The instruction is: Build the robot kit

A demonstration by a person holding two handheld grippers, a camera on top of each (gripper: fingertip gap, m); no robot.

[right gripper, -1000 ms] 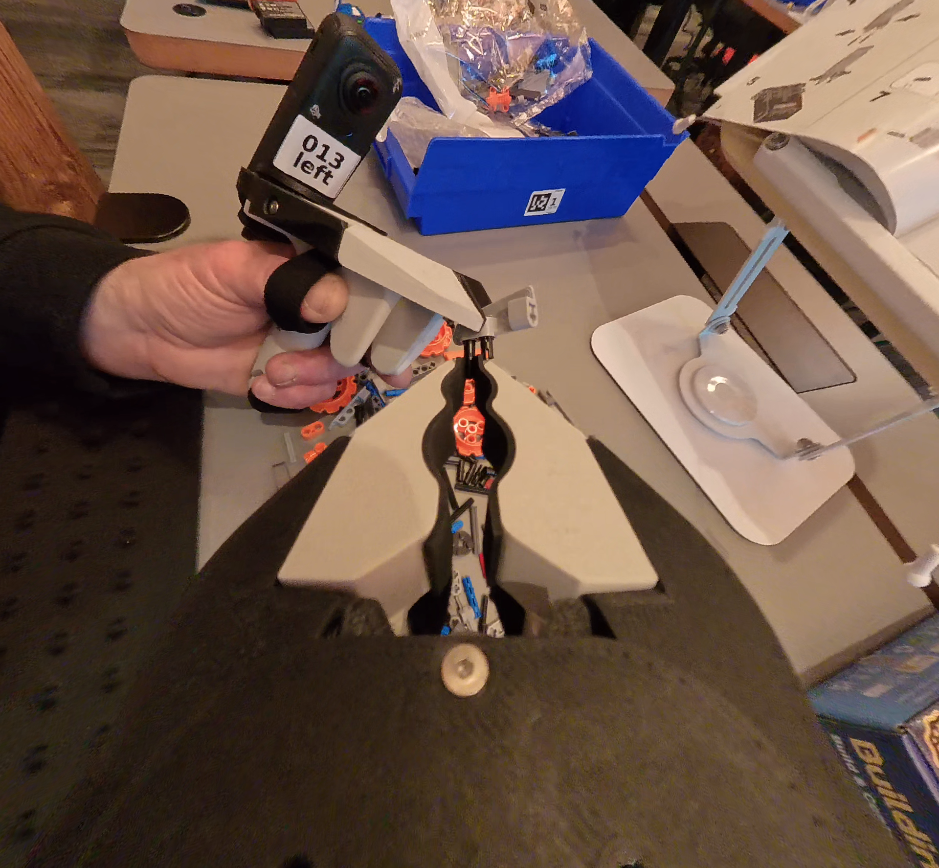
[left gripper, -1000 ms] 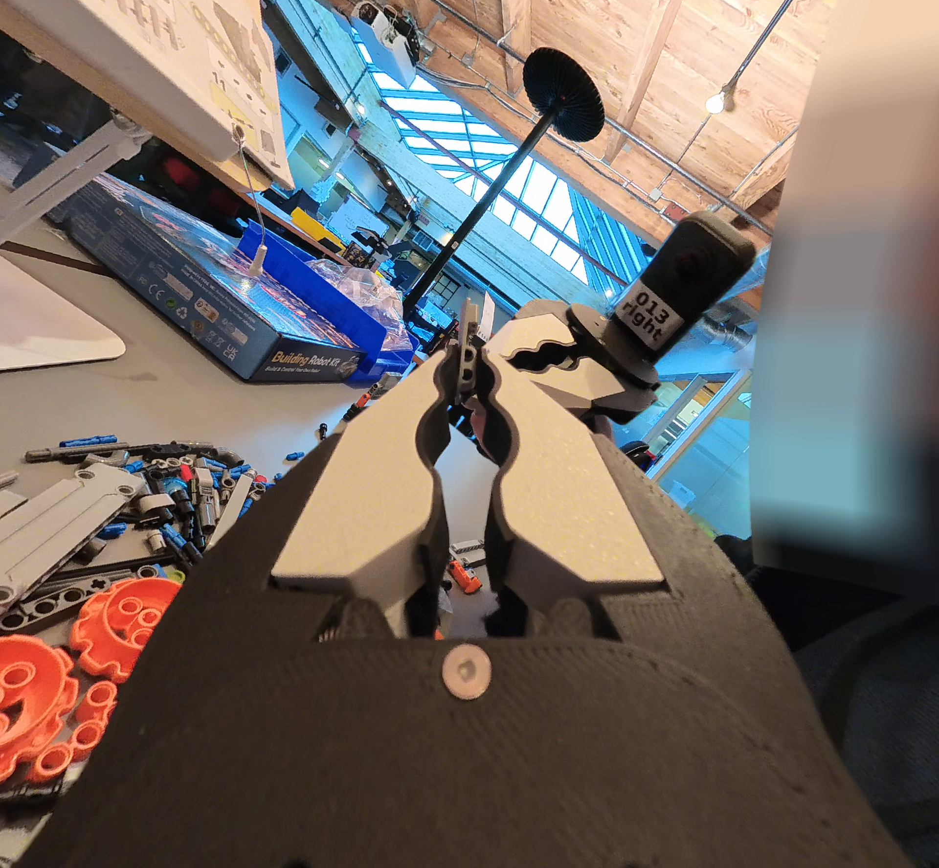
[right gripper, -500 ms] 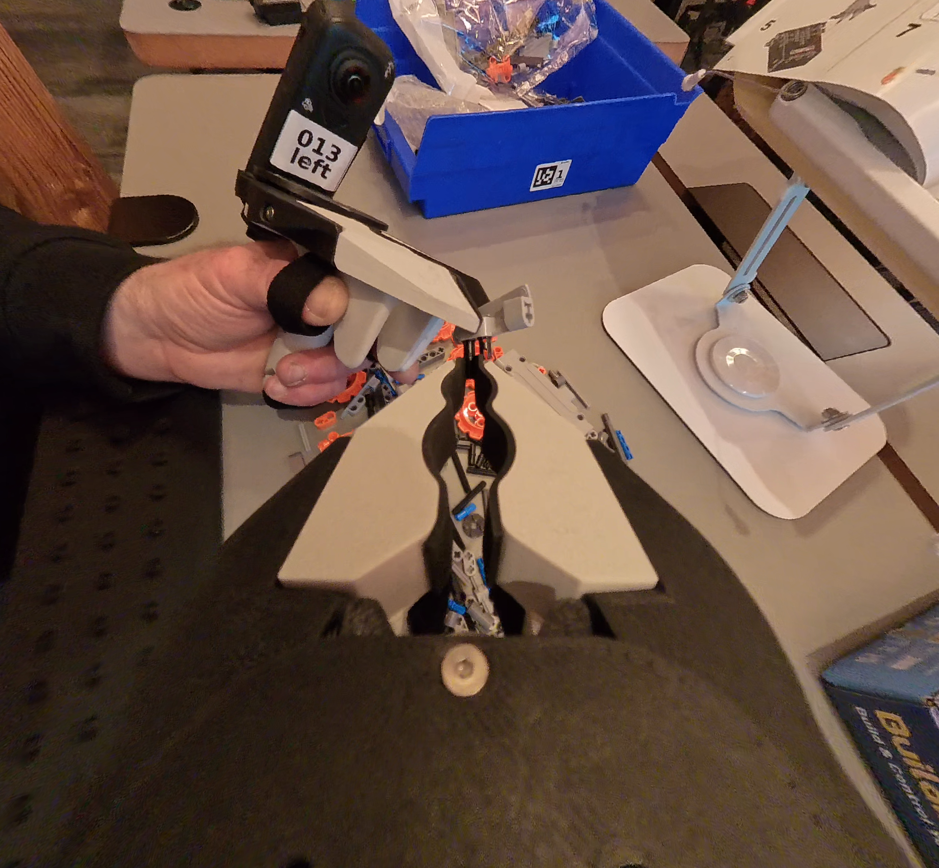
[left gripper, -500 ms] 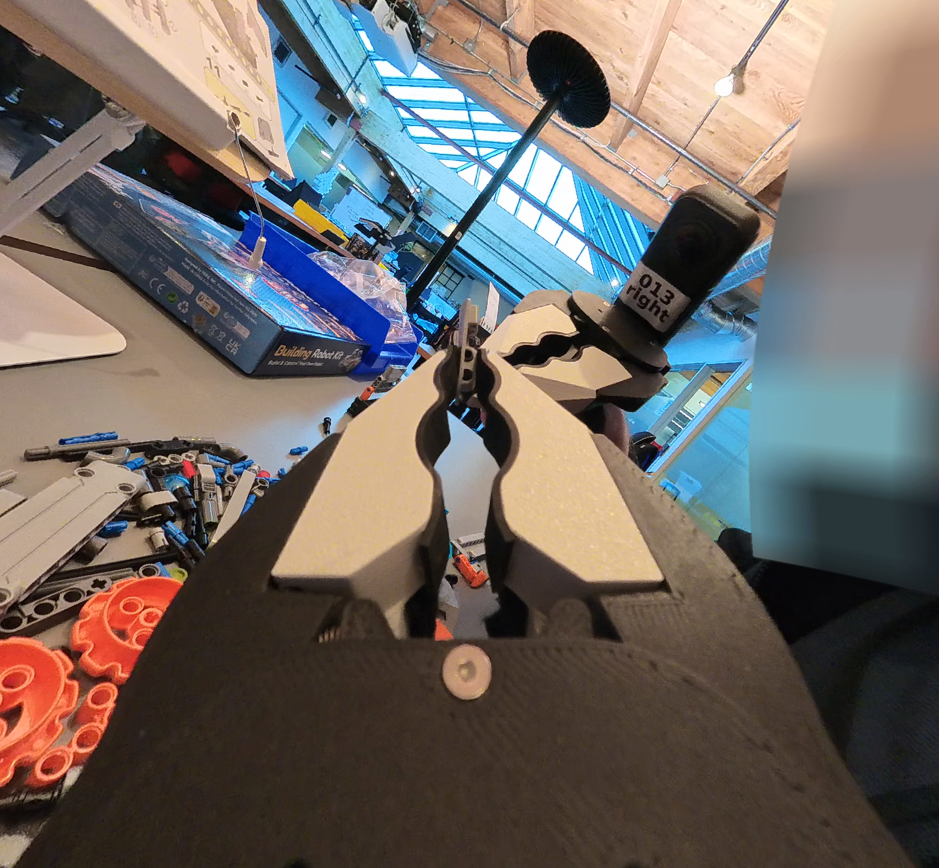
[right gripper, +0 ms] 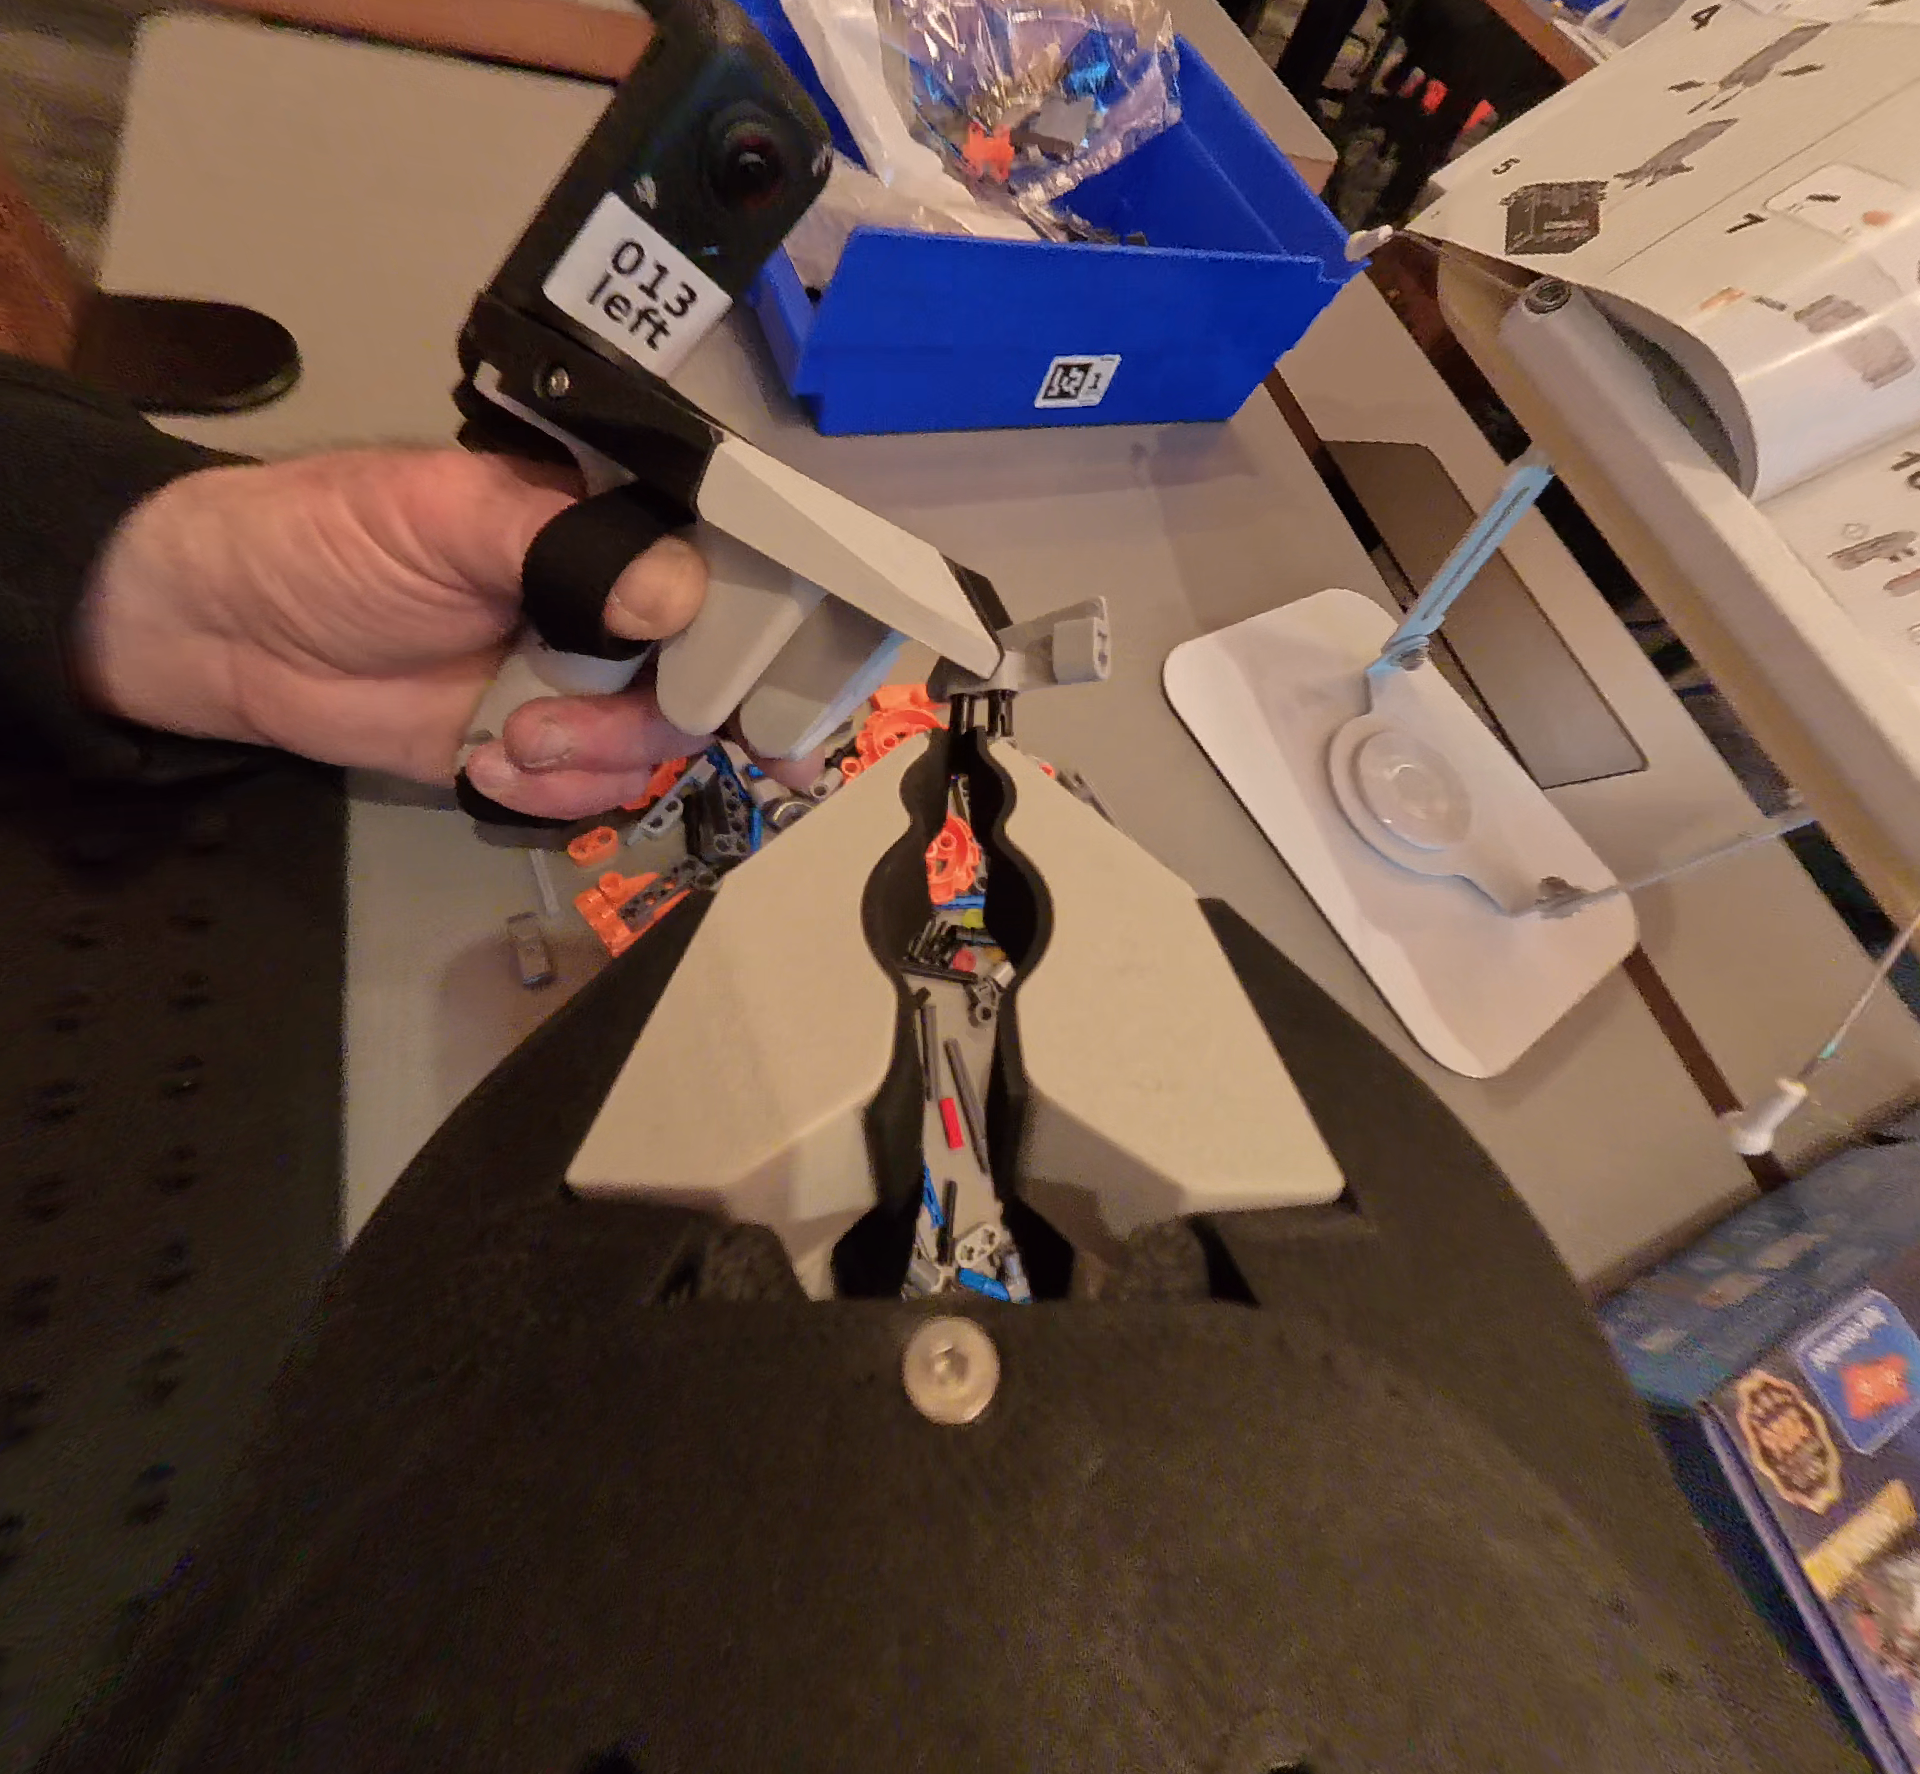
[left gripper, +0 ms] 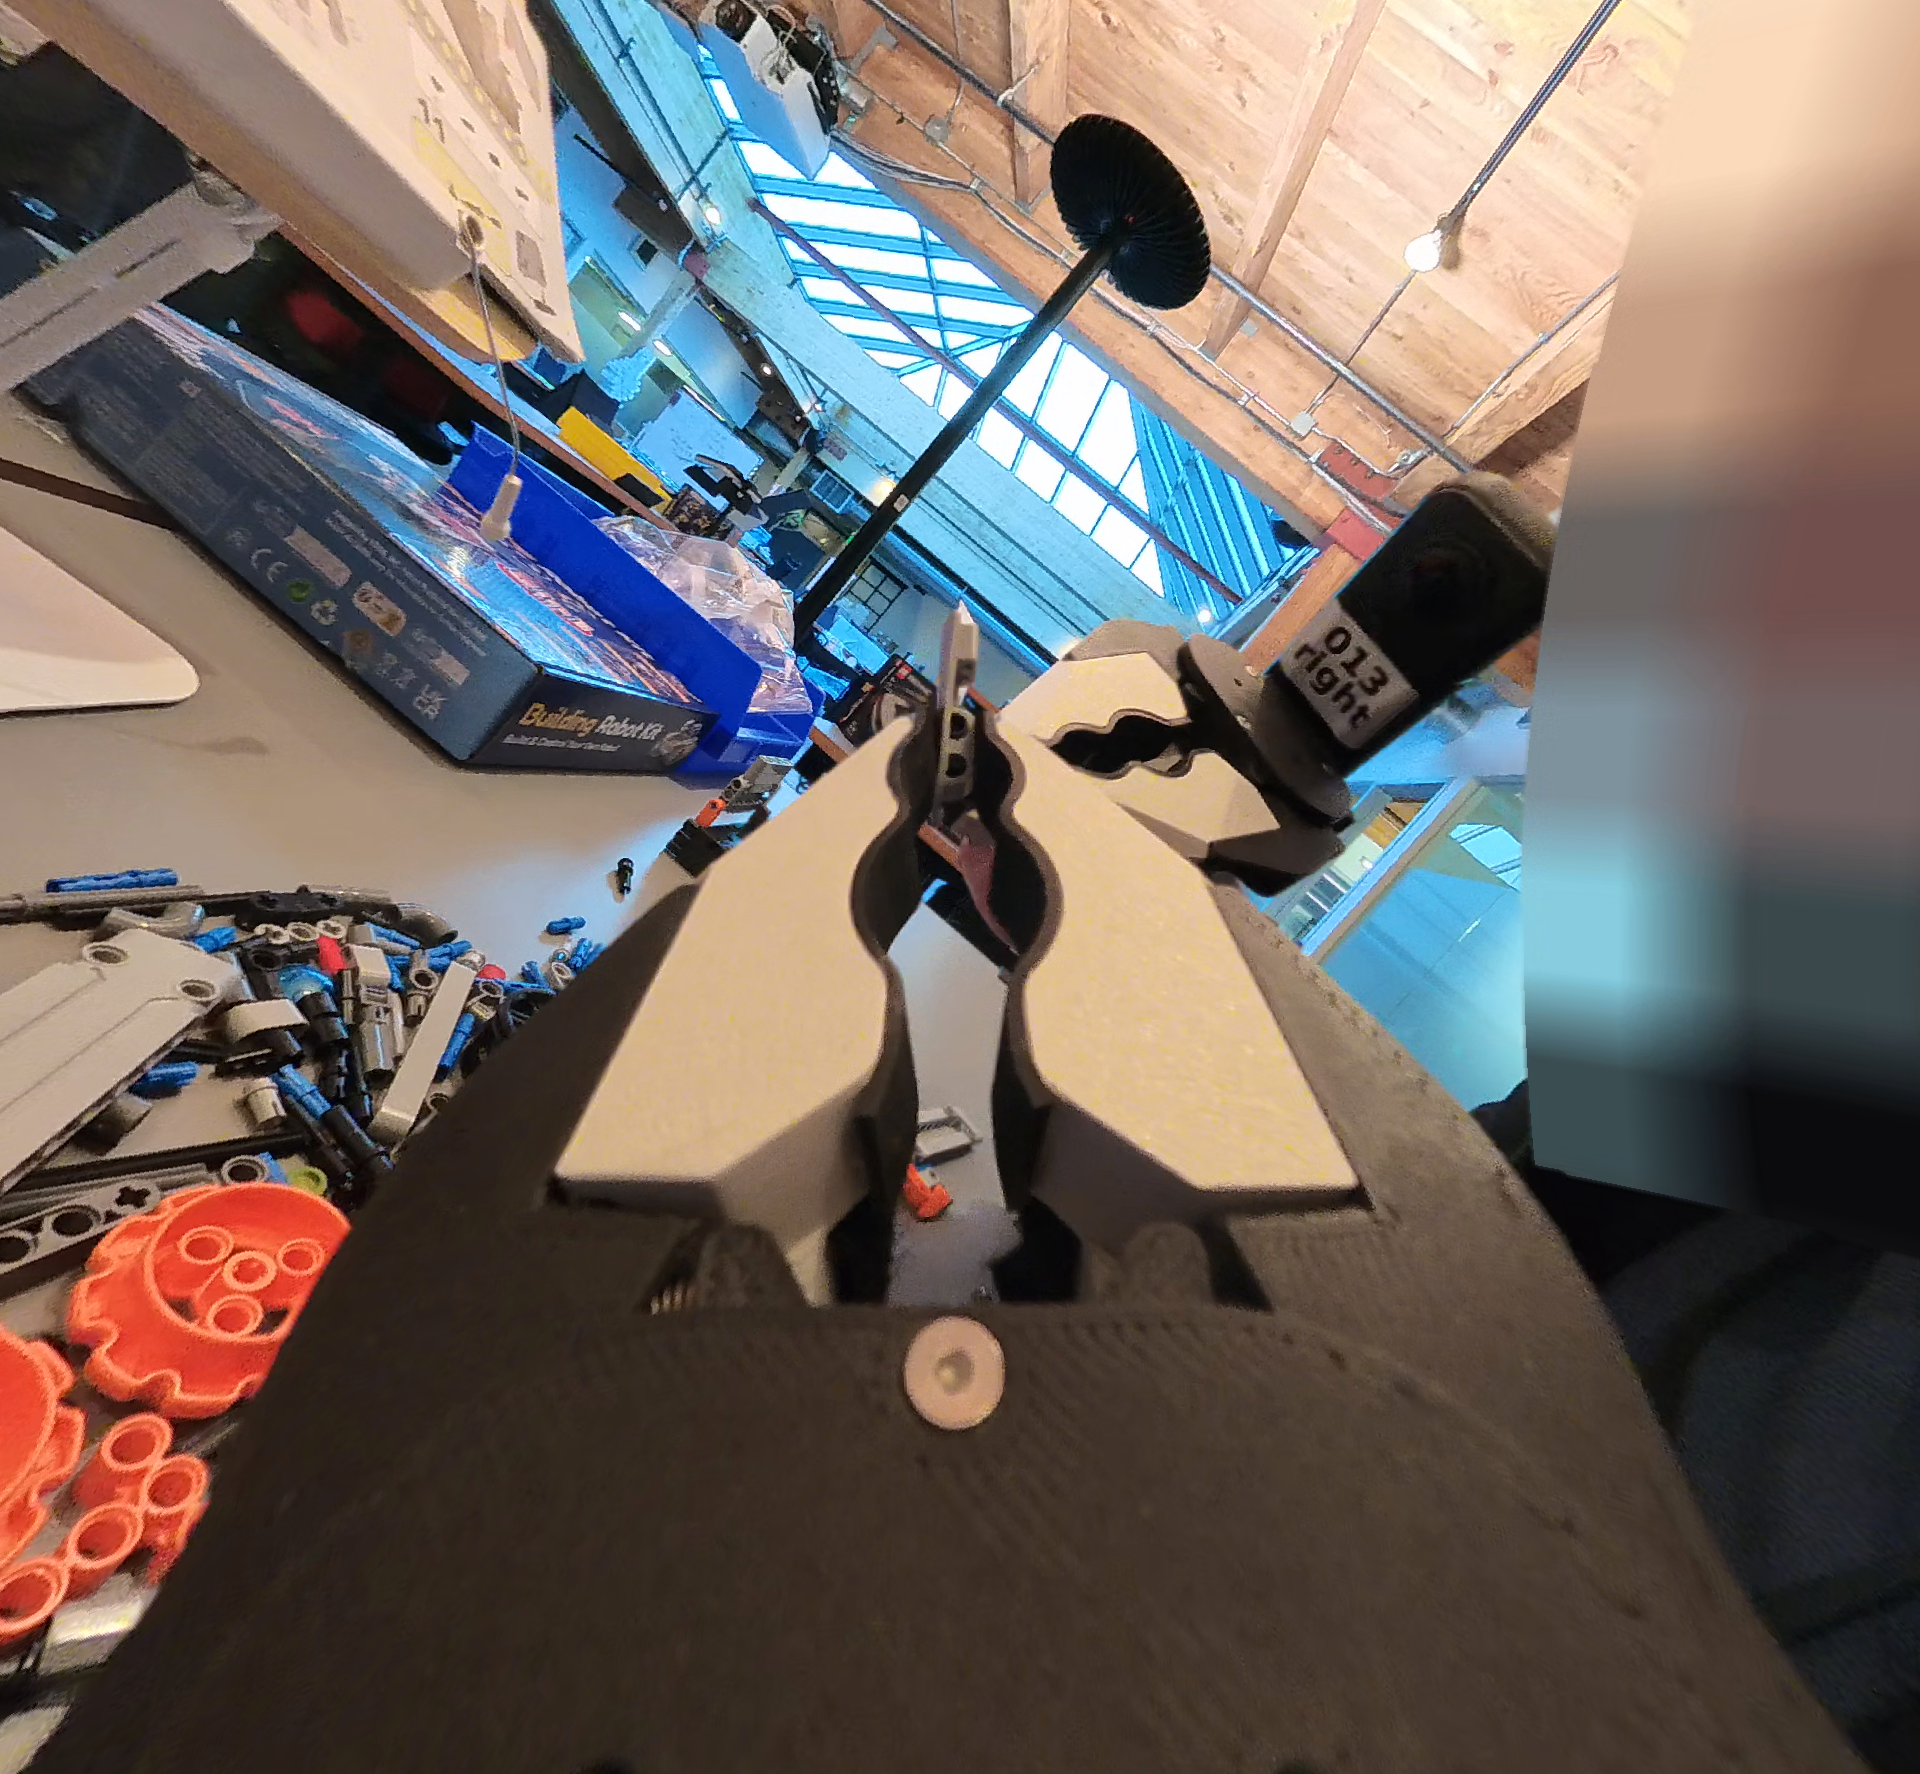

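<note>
Fingertips of the left gripper (left gripper: 956, 737) are pinched onto a small grey beam piece (left gripper: 958, 685), a flat holed plastic bar standing up out of the tips, raised above the table (left gripper: 312, 789). The right gripper (right gripper: 977, 737) is closed too, nipping a tiny black pin (right gripper: 977, 711) whose upper end meets the underside of the same piece (right gripper: 1049, 654); whether the pin is seated in a hole I cannot tell.

Both parts look light, rigid and smooth. The beam is best taken across its flat faces; the pin would likely twist or pop free under a skewed squeeze.

From the left wrist view, the pin is hidden behind the beam, but loose parts and orange gears (left gripper: 208, 1298) show on the table. Only the right wrist view shows the pin, the hand (right gripper: 343, 612) holding the left tool, and the blue bin (right gripper: 1039, 322) beyond.
</note>
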